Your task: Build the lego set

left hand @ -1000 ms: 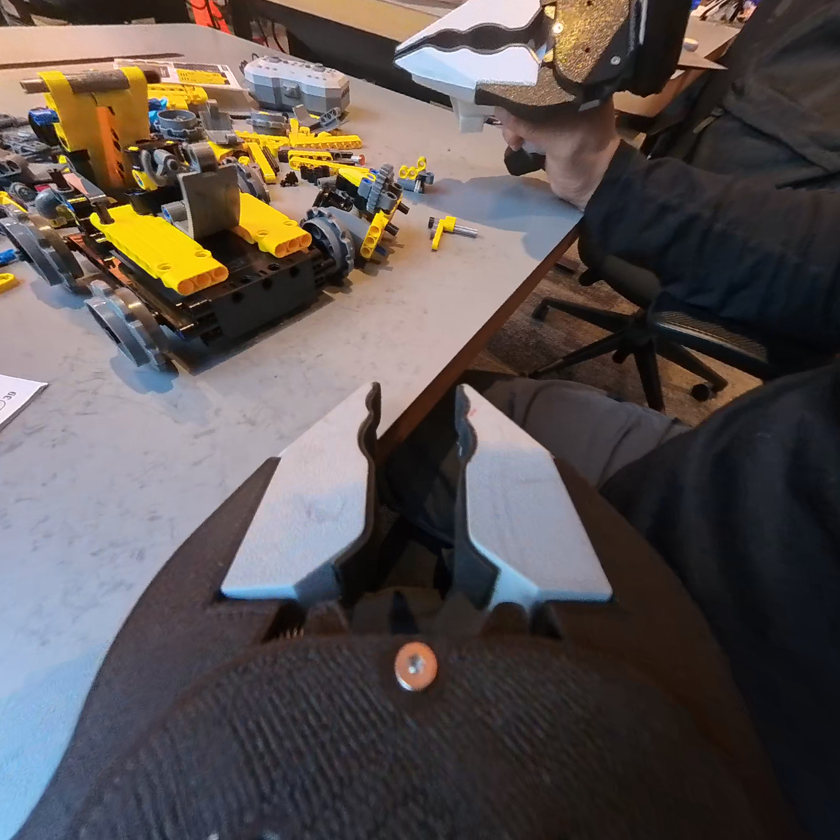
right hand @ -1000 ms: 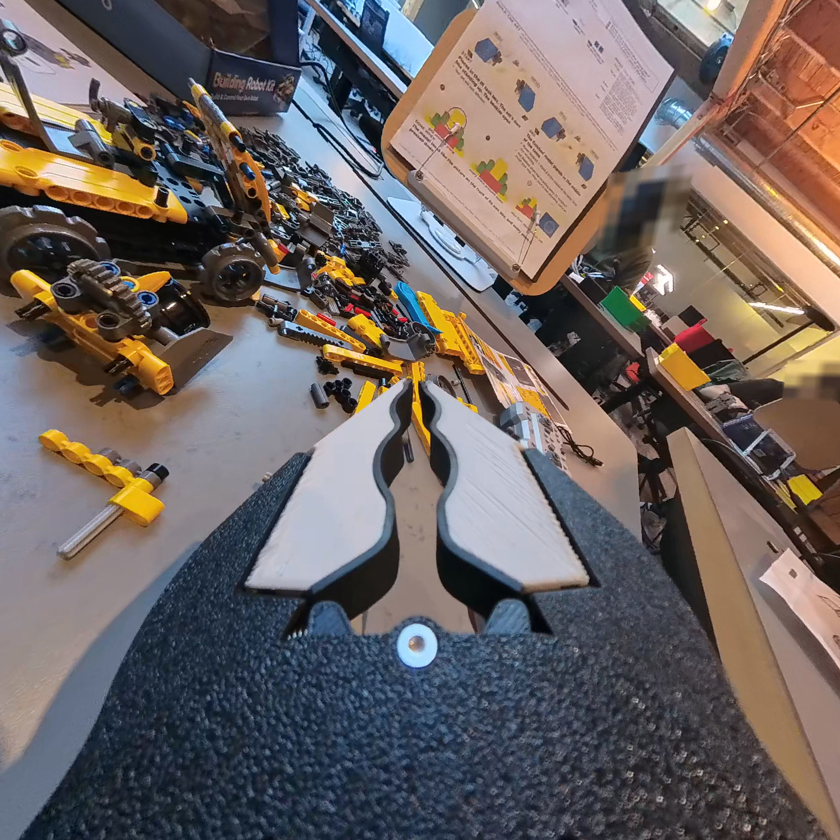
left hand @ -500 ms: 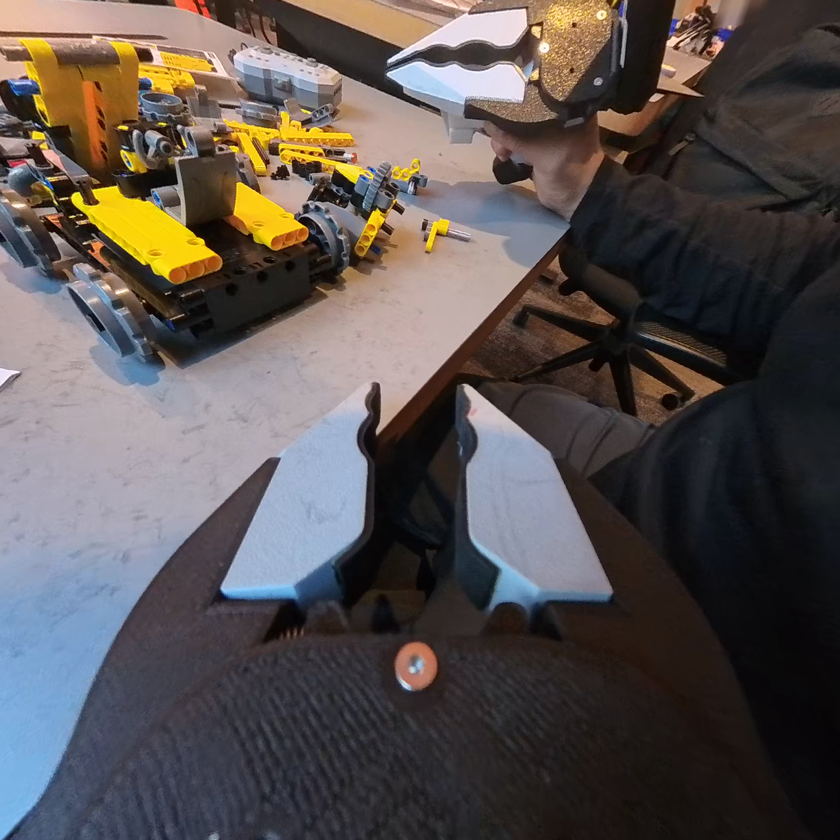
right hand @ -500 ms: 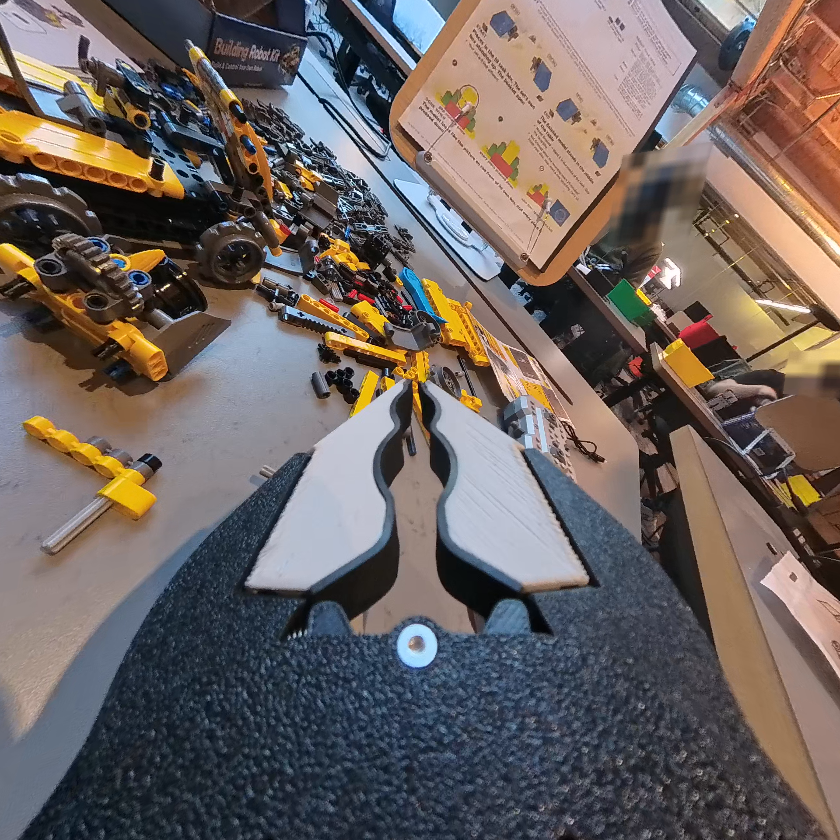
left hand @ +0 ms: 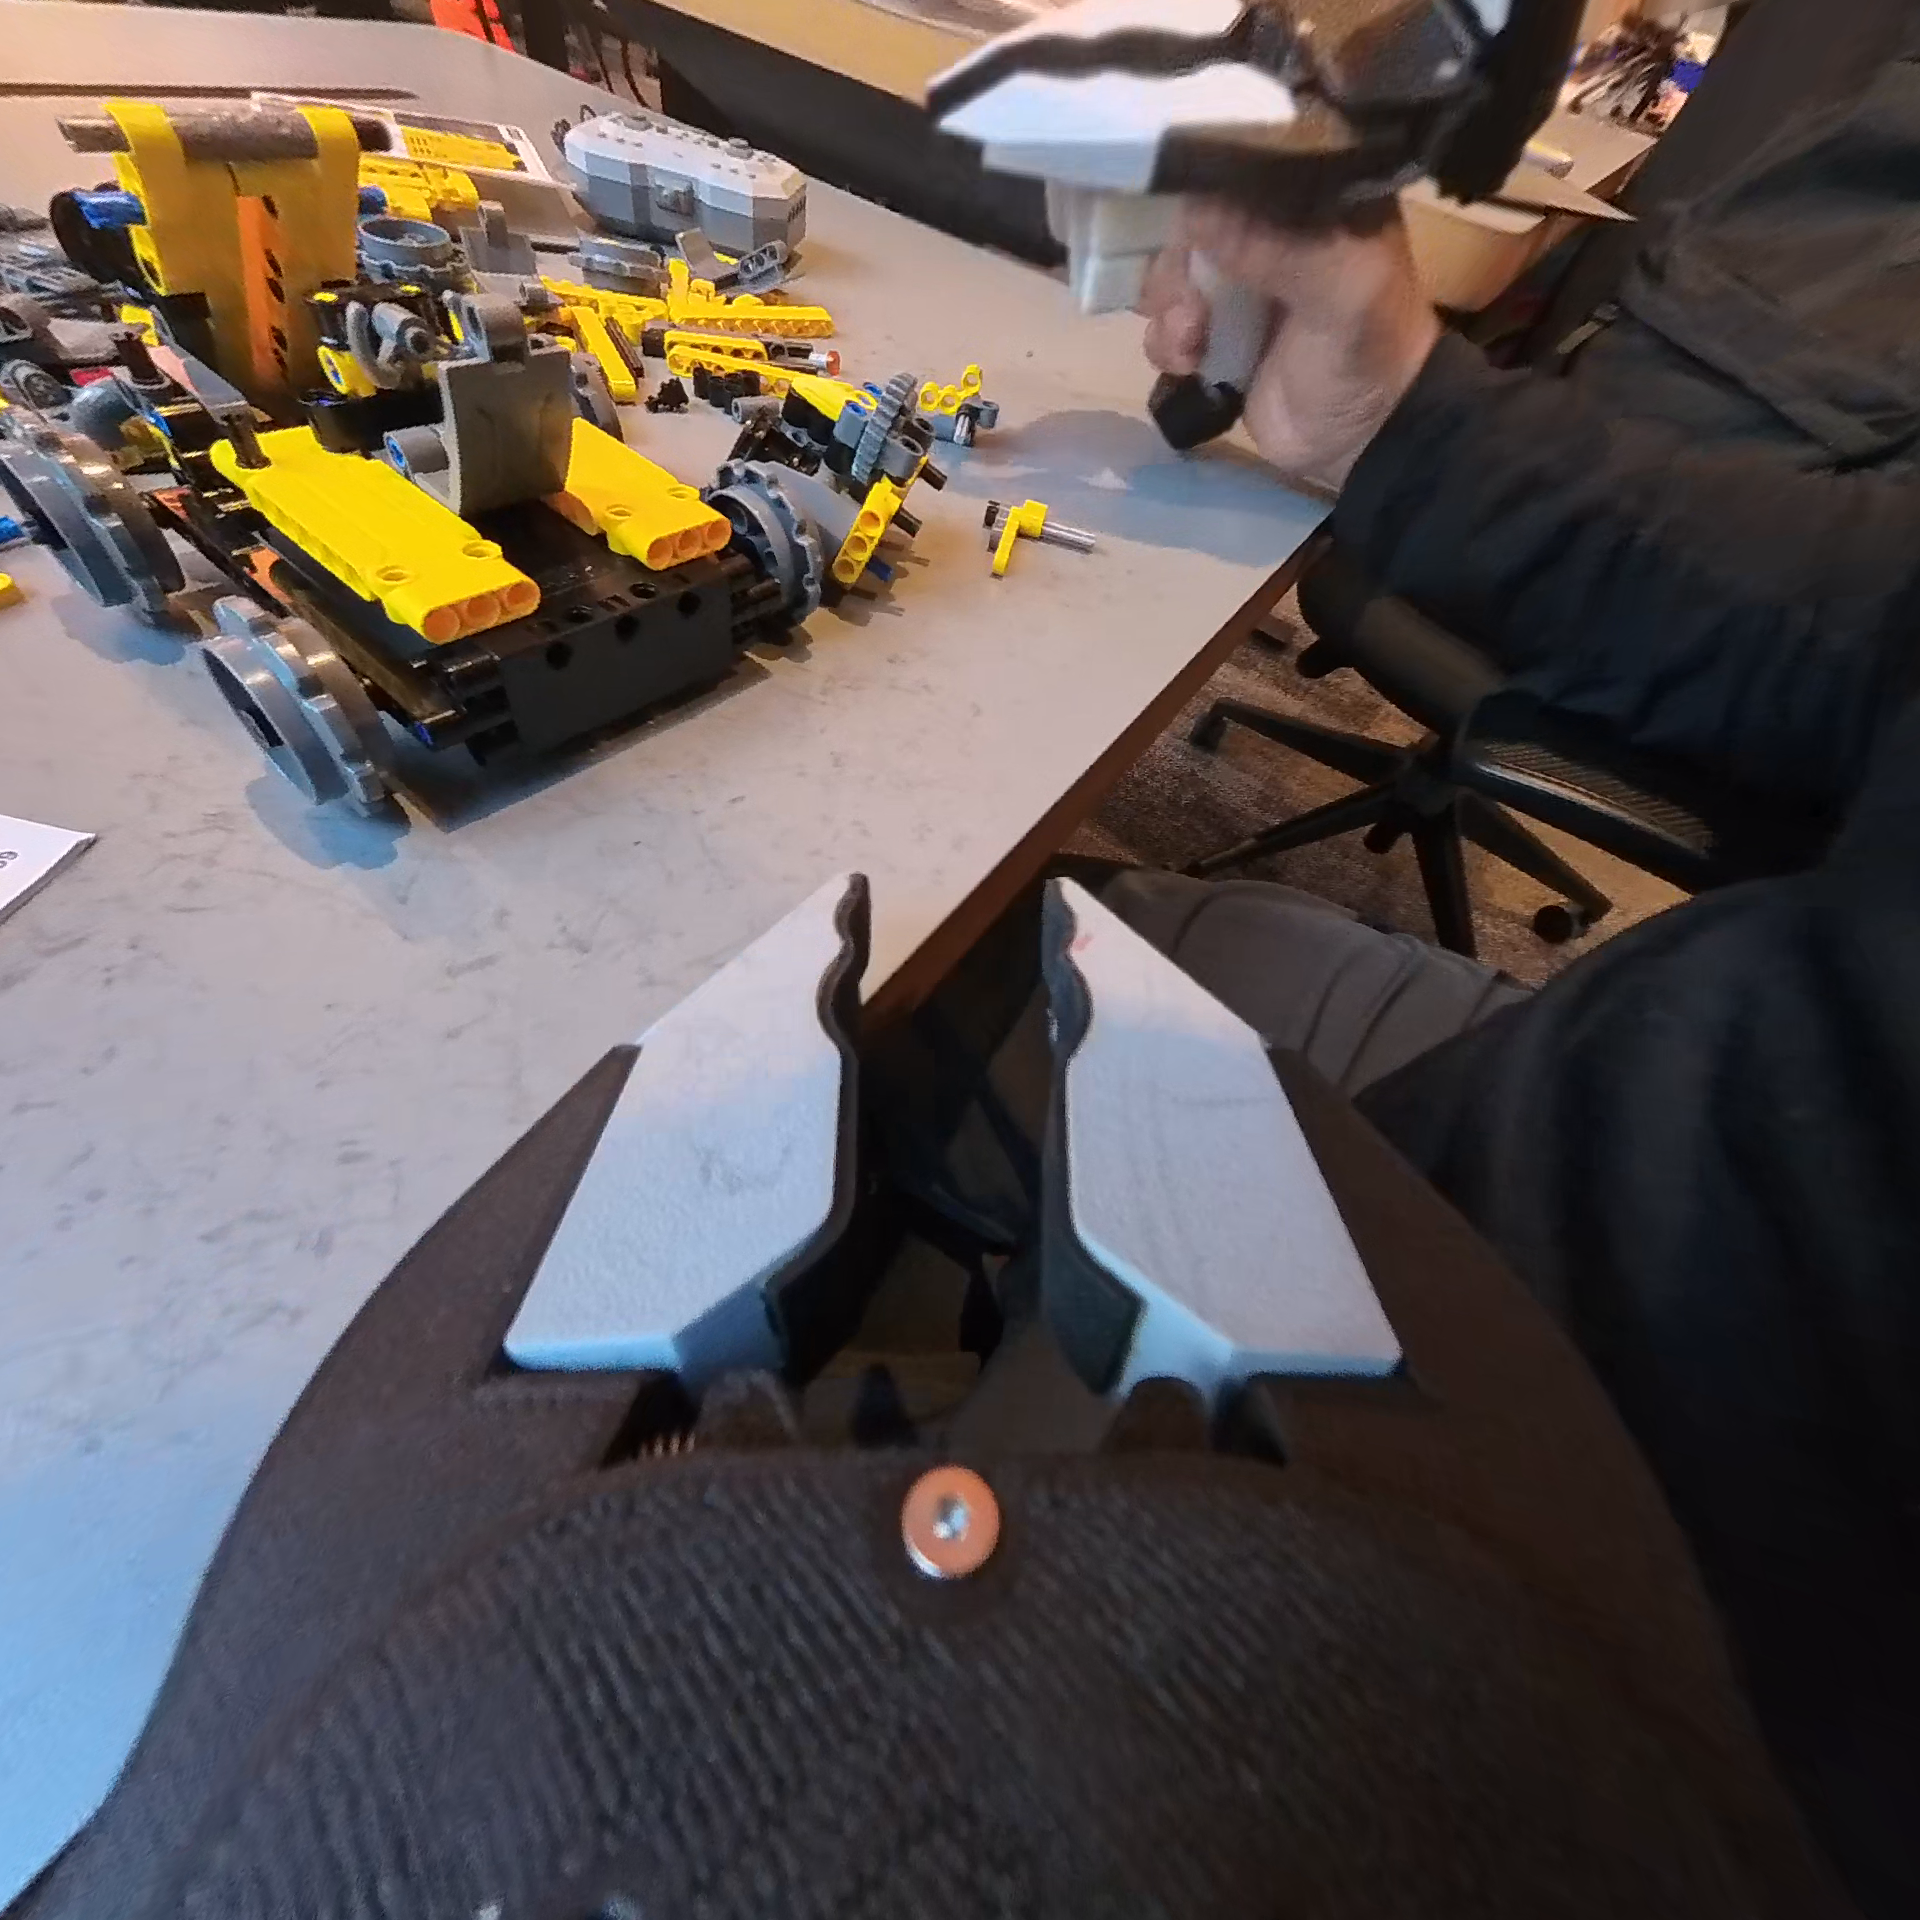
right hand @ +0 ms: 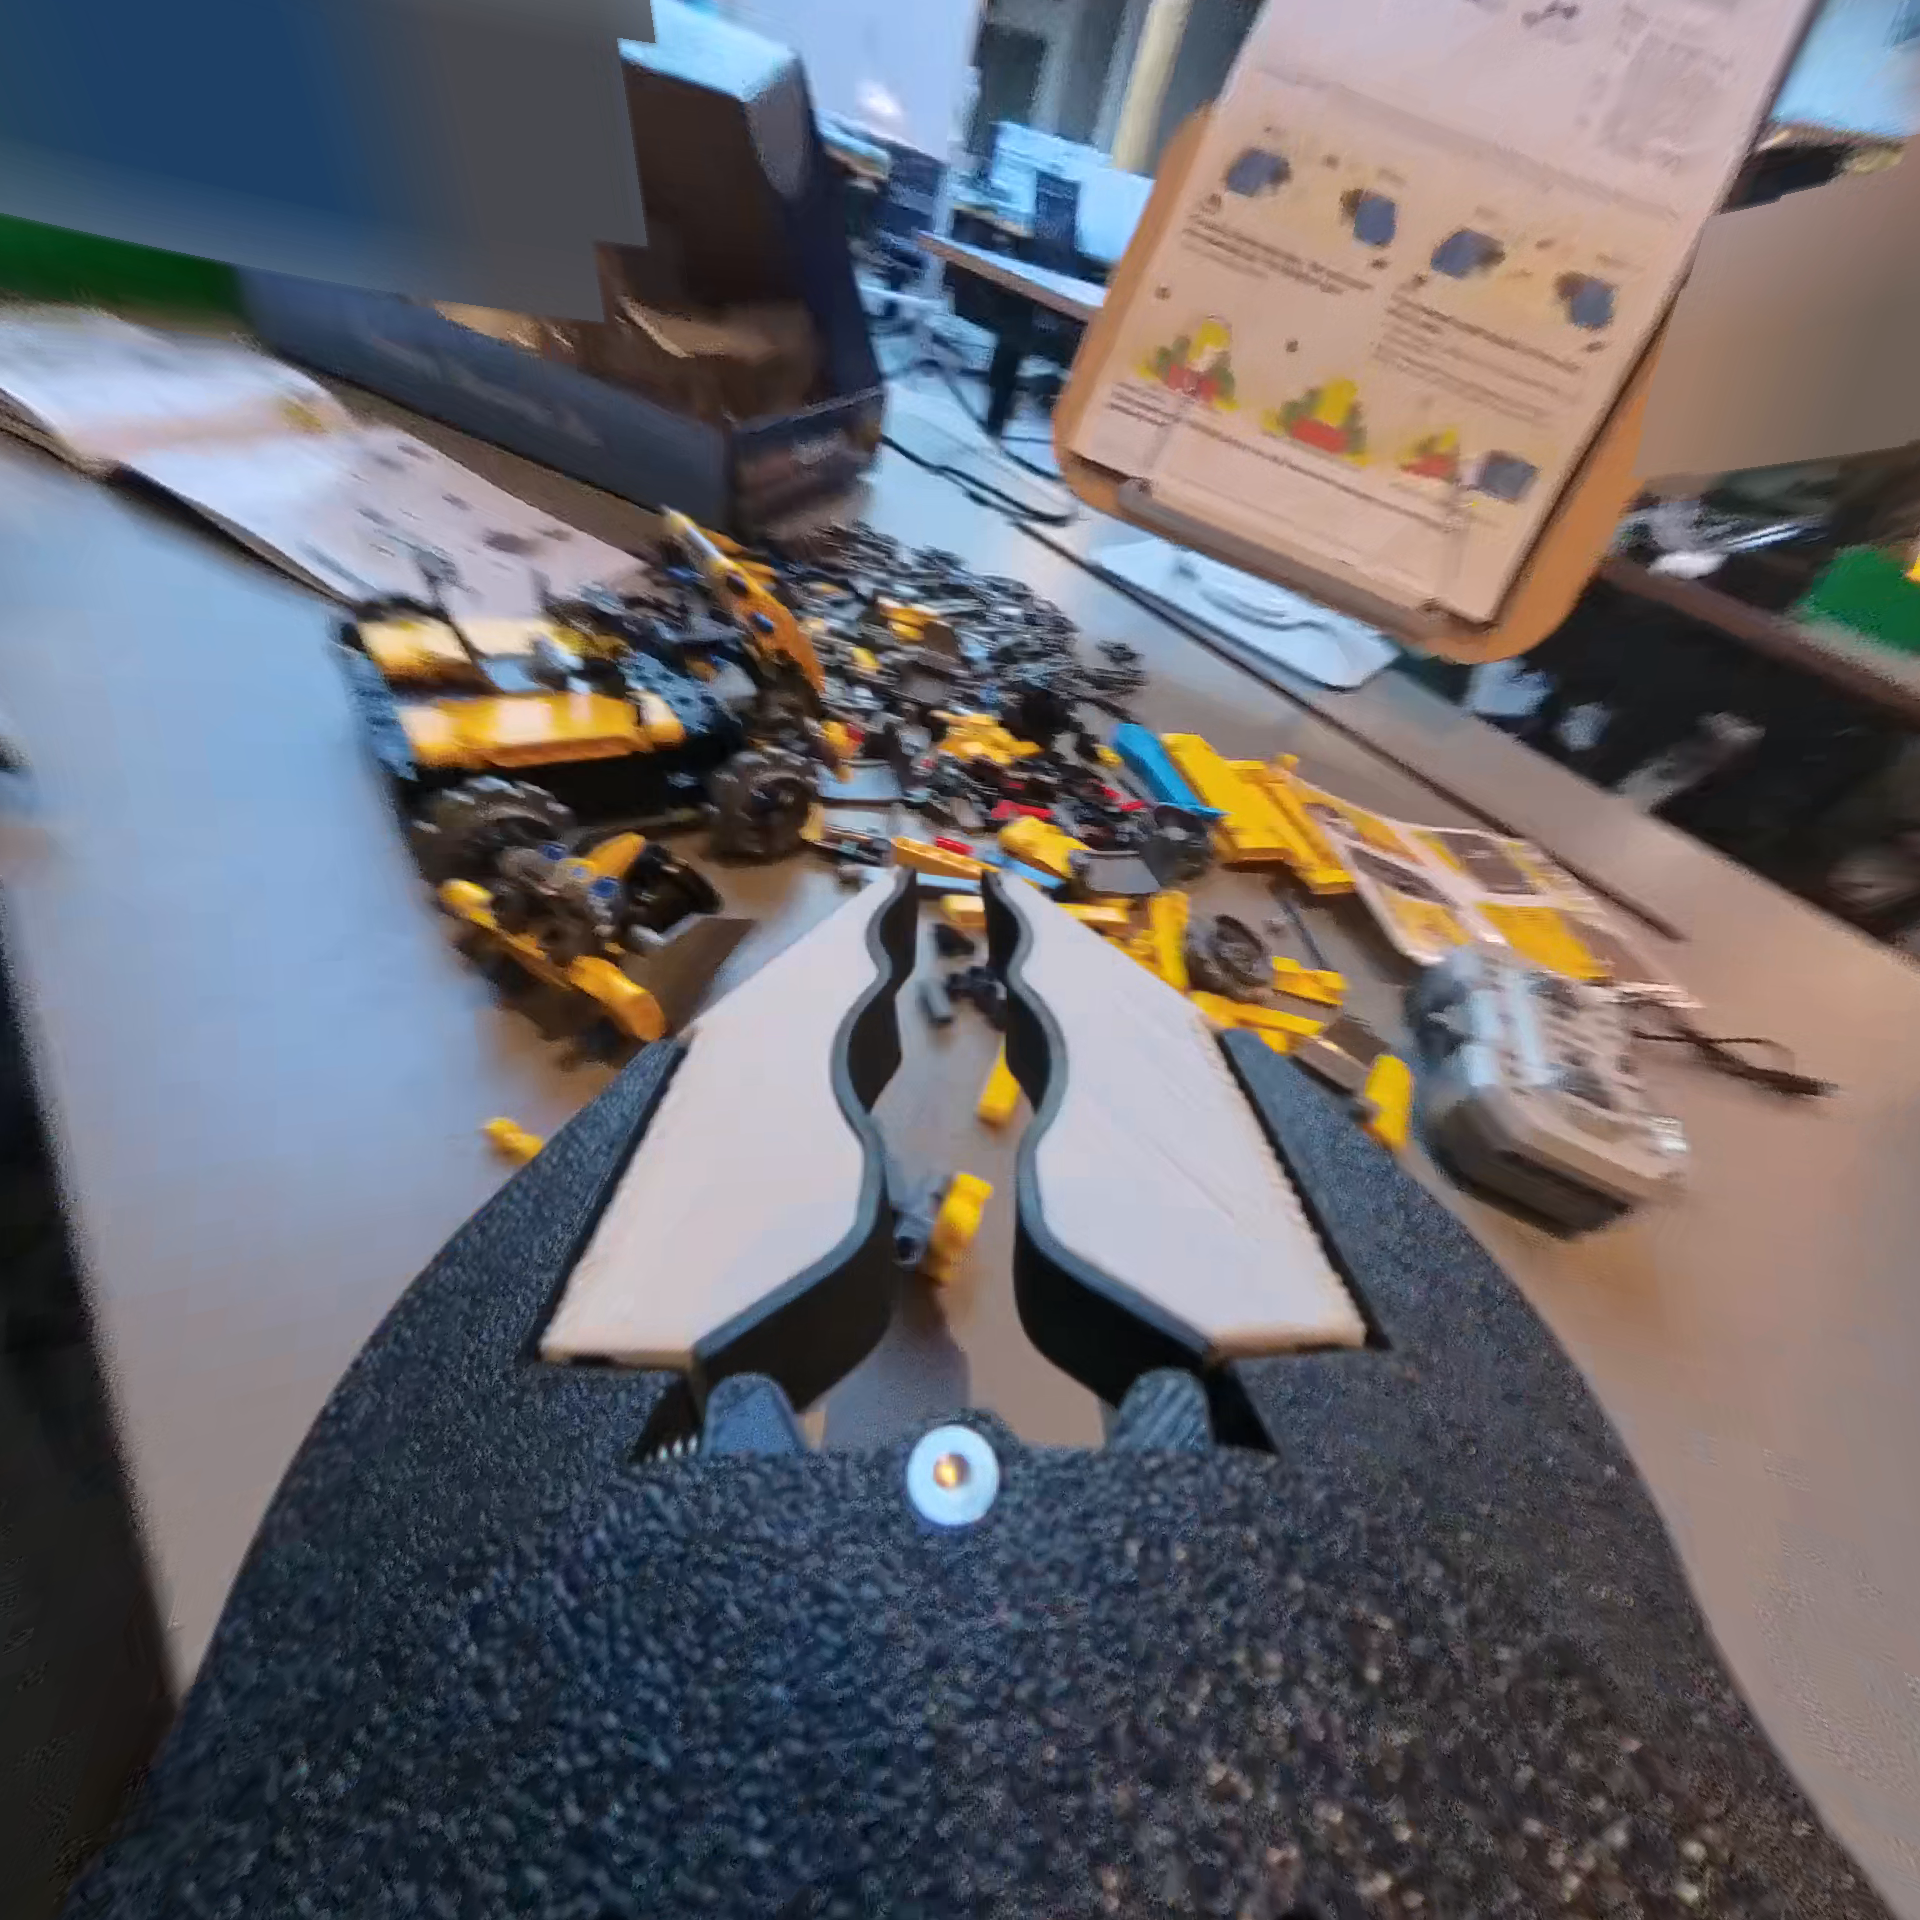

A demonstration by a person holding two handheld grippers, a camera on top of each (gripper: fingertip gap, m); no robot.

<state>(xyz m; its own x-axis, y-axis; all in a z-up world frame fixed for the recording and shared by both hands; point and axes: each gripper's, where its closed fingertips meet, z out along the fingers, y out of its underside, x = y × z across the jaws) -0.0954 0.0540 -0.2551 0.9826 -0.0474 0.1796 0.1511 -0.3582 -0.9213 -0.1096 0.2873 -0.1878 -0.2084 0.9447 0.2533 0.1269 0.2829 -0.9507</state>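
My left gripper is open and empty, hovering over the grey table's near edge. A yellow and black wheeled brick model stands ahead to its left. My right gripper holds nothing, its jaws a narrow gap apart. It also shows in the left wrist view, held by a hand above the table. A small yellow connector with a grey axle lies on the table below, seen between the right fingers; it also shows in the left wrist view. A yellow gear sub-assembly lies to its left.
Loose yellow and black bricks are heaped behind the model. A grey hub block lies at the right. An instruction sheet on a board, a dark box and an open booklet stand behind. An office chair stands off the table edge. One gripper's finger ends stand about 25 cm off the other's. To reach the grey hub block in a straight line is about 20 cm for my right fingers, about 45 cm for my left.
The right gripper has swung quickly; its view is blurred and now looks over the small yellow connector. Its jaws have parted slightly. The left gripper has hardly moved.
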